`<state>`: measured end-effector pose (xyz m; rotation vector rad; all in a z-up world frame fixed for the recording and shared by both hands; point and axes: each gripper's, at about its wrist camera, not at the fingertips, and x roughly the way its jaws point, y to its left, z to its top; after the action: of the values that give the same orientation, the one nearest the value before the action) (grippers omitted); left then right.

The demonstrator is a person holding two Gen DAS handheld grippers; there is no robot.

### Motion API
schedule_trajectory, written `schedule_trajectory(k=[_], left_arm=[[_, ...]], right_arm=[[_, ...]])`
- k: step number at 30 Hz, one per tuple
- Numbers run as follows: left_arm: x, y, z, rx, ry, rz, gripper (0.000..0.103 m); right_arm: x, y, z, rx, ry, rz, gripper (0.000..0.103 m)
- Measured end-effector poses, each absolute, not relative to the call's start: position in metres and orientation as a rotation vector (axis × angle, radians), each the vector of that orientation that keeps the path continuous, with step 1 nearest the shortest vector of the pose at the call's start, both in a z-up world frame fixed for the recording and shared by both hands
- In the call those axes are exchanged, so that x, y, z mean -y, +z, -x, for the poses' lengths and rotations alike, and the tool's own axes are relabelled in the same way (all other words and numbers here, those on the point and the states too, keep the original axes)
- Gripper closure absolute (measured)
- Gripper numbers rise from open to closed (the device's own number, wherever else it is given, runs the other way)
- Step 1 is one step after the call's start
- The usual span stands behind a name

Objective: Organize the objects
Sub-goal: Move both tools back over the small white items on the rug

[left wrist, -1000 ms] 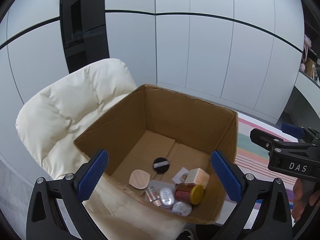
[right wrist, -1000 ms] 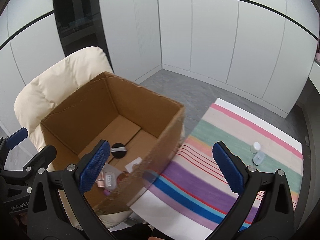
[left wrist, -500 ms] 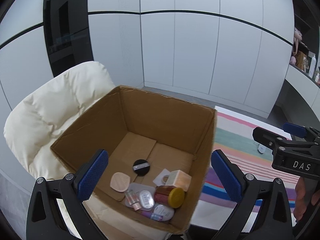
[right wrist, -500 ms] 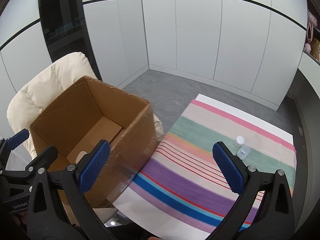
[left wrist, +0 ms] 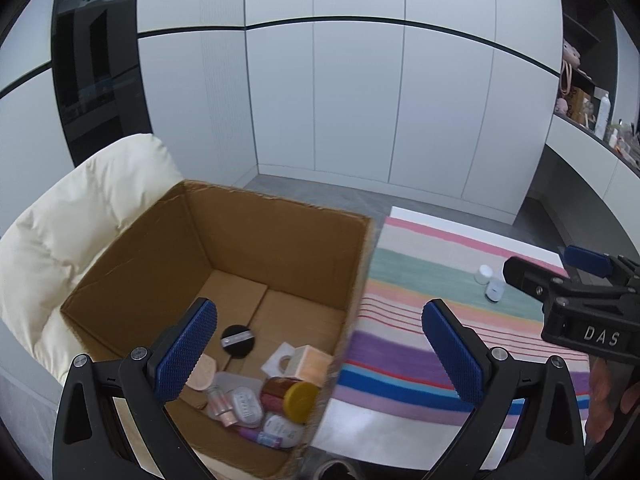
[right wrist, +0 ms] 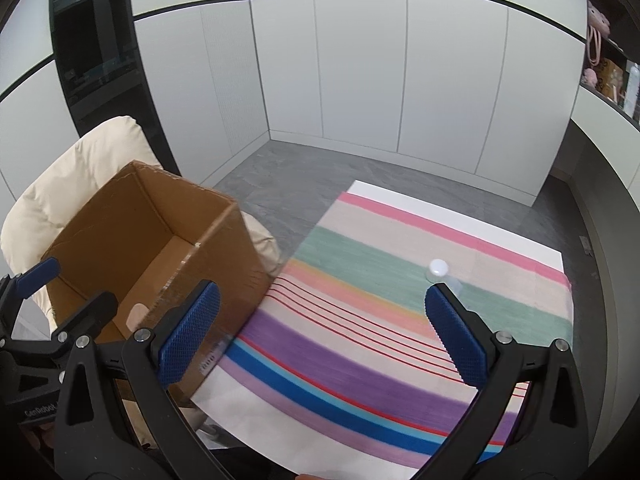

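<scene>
An open cardboard box (left wrist: 280,216) (right wrist: 208,240) rests on a cream padded chair (left wrist: 76,216) (right wrist: 76,176). Inside lie several small toiletries: a black round compact (left wrist: 238,341), a yellow-capped jar (left wrist: 294,396), a small beige box (left wrist: 310,362), tins and tubes. Two small white containers (left wrist: 490,282) (right wrist: 439,270) stand on the striped cloth (left wrist: 440,292) (right wrist: 380,312) at the far right. My left gripper (left wrist: 320,352) hovers open over the box's right wall, empty. Open and empty too, my right gripper (right wrist: 322,336) hangs above the cloth, also seen from the side (left wrist: 576,276) in the left wrist view.
White cabinet panels (right wrist: 360,80) close off the back, with a dark glass unit (left wrist: 96,80) at the left. Grey floor (right wrist: 280,176) lies between them and the cloth. A curved counter with bottles and soft toys (left wrist: 592,112) runs along the right.
Both grippers have swung to the right: the box has slid leftward in both views and more of the striped cloth with the two white containers shows. Both stay open.
</scene>
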<state>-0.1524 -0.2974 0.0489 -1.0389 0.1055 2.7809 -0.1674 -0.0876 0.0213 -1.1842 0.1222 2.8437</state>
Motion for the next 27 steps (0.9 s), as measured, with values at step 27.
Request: schedule_trajectory(k=[27], left_arm=[[0.146,0.039,0.146,-0.198,2.536,1.005,0.001]], right_arm=[[-0.069,0.003,0.086,-0.257,2.608,1.145,0.000]])
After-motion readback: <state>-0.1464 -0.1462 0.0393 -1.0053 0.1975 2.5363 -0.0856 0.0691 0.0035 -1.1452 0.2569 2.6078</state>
